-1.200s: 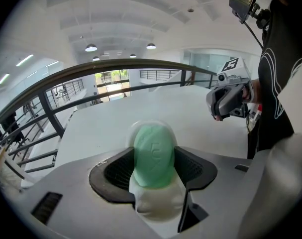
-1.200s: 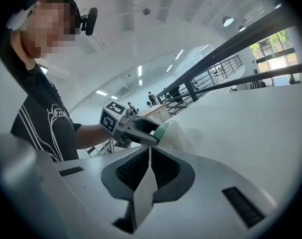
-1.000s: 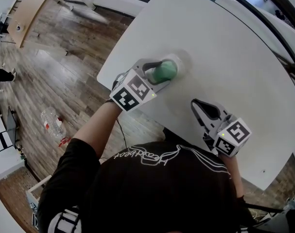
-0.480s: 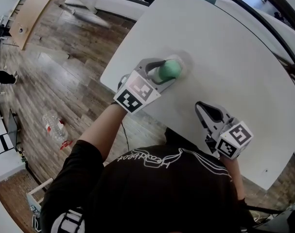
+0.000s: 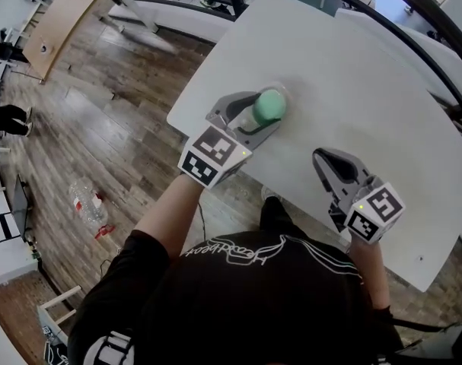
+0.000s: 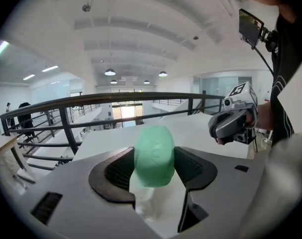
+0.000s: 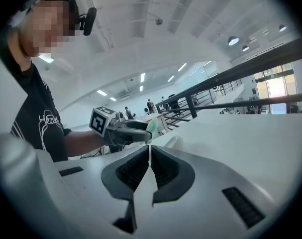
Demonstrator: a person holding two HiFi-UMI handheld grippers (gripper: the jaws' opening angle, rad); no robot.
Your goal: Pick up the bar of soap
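White table (image 5: 352,74) over a wood plank floor (image 5: 116,112). A black railing (image 6: 91,101) runs behind it, with ceiling lights high in the hall.

The bar of soap (image 5: 270,105) is green and rounded. It sits over the near-left part of the table, close to the left edge, clamped between the pads of the left gripper (image 5: 262,112). The left gripper view shows both dark ribbed pads pressing the soap's sides, jaws wide apart around it, with the soap standing on end. A pale white lump (image 6: 150,203) lies just under the soap; what it is cannot be told. Whether the soap is clear of the table is not certain from above. In the right gripper view it looks raised, with a white rounded shape (image 7: 175,142) on the table just beside it.

The right gripper (image 5: 323,160) is over the near-right part of the table, well apart from the soap. Its jaws are together with nothing between them, tips pointing far-left. Whether it touches the table cannot be told.

Each gripper has its marker cube at the near end. The person's black shirt (image 5: 261,295) fills the near middle of the head view.

Left on the floor lies a clear plastic bottle (image 5: 84,202). A wooden tabletop (image 5: 59,17) stands far left. A few people stand far off in the hall, too small to detail.
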